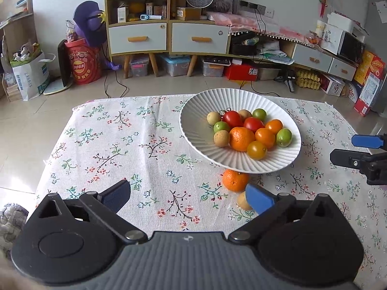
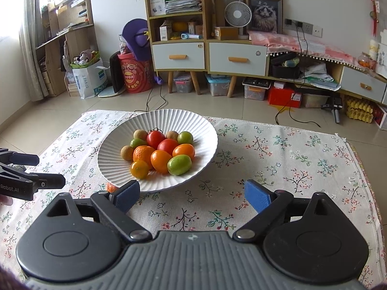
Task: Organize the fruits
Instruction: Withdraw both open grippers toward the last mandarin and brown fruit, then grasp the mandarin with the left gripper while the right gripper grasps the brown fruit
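A white ribbed plate [image 1: 212, 101], round and shallow with fluted ridges fanning to its rim, sits on a woven cloth with printed flower sprigs [image 1: 135, 145] that covers the tabletop; in its hollow lies a heap of small glossy fruits [image 1: 249, 130]: two red tomatoes, orange and yellow ones, green ones, dull tan round ones and a dimpled mandarin; outside the plate, just beside its near rim, a second pebbly-skinned mandarin [image 1: 235, 180] rests on the cloth, and next to it a small tan fruit [image 1: 243, 201] is partly hidden behind a blue pad; the left gripper [image 1: 188, 197], black plastic with blue rubbery pads, holds its jaws spread wide with nothing between them; the right gripper [image 2: 193, 197] likewise stands spread and empty above the cloth near the plate
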